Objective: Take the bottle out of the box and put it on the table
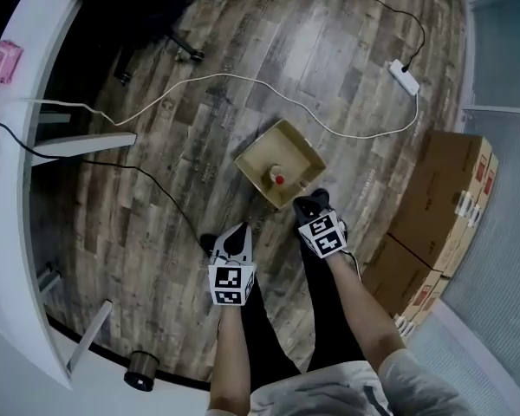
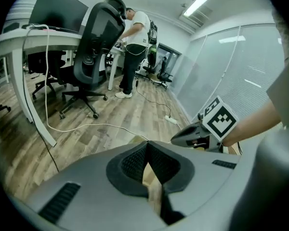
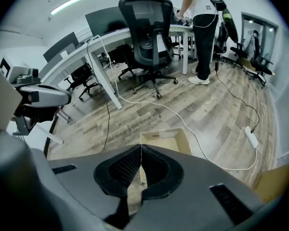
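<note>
Bottle (image 1: 278, 178) inside box (image 1: 302, 149); left claw (image 1: 232, 235), right claw (image 1: 310, 203) closed, empty

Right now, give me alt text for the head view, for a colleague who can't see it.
An open cardboard box sits on the wood floor with a red-capped bottle inside it. The person's left tool and right tool hang close by its near edge; a white cable trails behind it.
</note>
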A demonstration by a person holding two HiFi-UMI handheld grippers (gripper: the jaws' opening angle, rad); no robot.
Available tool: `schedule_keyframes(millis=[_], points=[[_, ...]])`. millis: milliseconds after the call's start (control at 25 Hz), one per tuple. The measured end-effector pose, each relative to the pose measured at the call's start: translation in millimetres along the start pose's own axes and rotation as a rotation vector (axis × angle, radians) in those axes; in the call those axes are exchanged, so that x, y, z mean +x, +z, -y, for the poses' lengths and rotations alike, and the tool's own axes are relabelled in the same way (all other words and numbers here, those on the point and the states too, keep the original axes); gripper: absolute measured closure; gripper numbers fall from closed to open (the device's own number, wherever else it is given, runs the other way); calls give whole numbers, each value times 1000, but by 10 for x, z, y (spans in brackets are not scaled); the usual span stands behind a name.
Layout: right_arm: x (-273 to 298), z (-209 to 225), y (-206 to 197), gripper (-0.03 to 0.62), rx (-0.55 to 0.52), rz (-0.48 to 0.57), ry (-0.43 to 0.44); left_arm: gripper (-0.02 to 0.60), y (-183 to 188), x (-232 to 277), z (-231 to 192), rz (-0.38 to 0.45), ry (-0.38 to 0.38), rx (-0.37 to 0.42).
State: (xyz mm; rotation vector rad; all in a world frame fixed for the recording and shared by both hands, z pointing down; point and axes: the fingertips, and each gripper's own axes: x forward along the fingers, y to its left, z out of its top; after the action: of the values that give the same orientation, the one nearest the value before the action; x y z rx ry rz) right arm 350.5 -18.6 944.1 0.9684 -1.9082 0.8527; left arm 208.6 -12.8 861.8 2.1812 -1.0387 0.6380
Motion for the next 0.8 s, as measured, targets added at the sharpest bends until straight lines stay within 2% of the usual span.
schedule_keyframes(millis=[160, 320, 520, 680, 800], points=[[458, 12, -157, 553, -75, -63, 5, 568, -407, 349, -15, -13, -59, 41], [989, 143, -360, 544, -145, -117, -15, 568, -784, 706, -164, -23, -84, 47], [1633, 202, -581, 454, -238, -167, -16, 568, -1184, 1096, -454, -10, -76, 19], [2037, 293, -777, 372, -321, -215, -50, 568, -1371, 1271, -590, 22, -59, -14], [2286, 334, -869, 367, -346, -235, -70, 568, -1520, 1358, -653, 29, -68, -12]])
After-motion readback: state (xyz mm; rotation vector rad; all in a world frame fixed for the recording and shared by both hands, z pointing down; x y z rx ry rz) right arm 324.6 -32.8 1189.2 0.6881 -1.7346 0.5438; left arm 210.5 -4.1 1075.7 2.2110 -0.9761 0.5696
